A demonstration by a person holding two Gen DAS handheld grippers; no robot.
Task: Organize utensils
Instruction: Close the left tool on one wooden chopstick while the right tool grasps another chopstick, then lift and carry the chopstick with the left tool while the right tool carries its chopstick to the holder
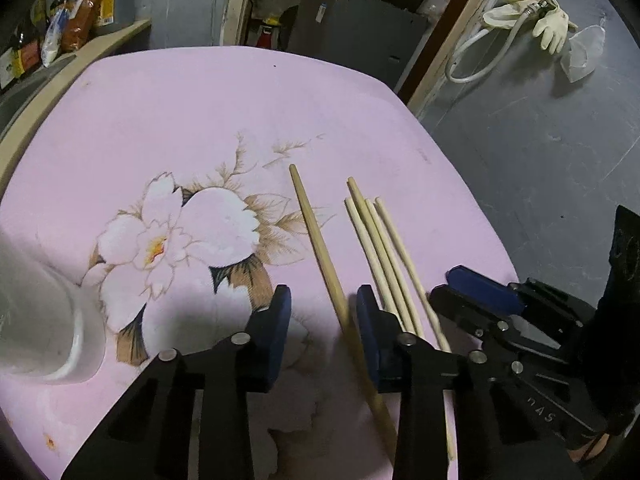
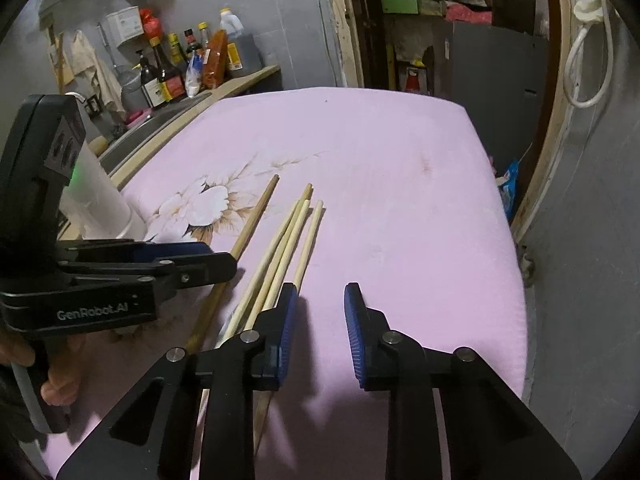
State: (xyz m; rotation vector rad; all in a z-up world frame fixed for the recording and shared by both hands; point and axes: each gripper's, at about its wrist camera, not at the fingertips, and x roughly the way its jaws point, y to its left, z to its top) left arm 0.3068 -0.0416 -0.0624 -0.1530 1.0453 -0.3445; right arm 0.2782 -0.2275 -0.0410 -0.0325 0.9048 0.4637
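A single darker wooden chopstick (image 1: 316, 236) (image 2: 256, 216) lies on the pink flower-print table (image 1: 200, 100) (image 2: 400, 200). To its right lie several paler chopsticks (image 1: 380, 240) (image 2: 288, 236) side by side. My left gripper (image 1: 324, 312) is low over the table and open; the darker chopstick runs between its jaws, close to the right finger (image 1: 368, 320), and no pad presses on it. My right gripper (image 2: 322, 320) is open with only bare table between its jaws. Its left finger (image 2: 290, 320) stands over the near ends of the pale chopsticks.
A white cylindrical container (image 1: 48, 320) (image 2: 100, 200) stands at the table's left. Bottles and packets (image 2: 176, 68) line a counter beyond it. The table's right edge (image 2: 504, 240) drops to a grey floor with gloves and a hose (image 1: 532, 20).
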